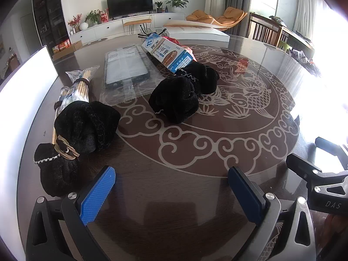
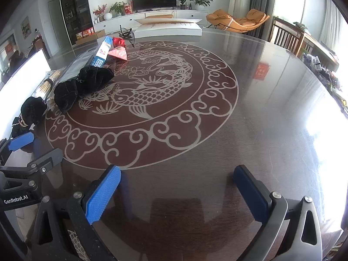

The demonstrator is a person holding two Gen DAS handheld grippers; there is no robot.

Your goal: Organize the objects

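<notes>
Left of the fish medallion [image 1: 217,100], one black velvet pouch [image 1: 87,126] lies just ahead of the left gripper [image 1: 171,193], jaws wide, nothing between. Second pouch [image 1: 182,95] on the medallion's edge. Right gripper [image 2: 177,190] spread, empty.

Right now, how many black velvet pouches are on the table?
3: one nearest the left gripper, tied with gold cord; one just behind it; one on the fish design by the box. Others may be hidden.
</notes>
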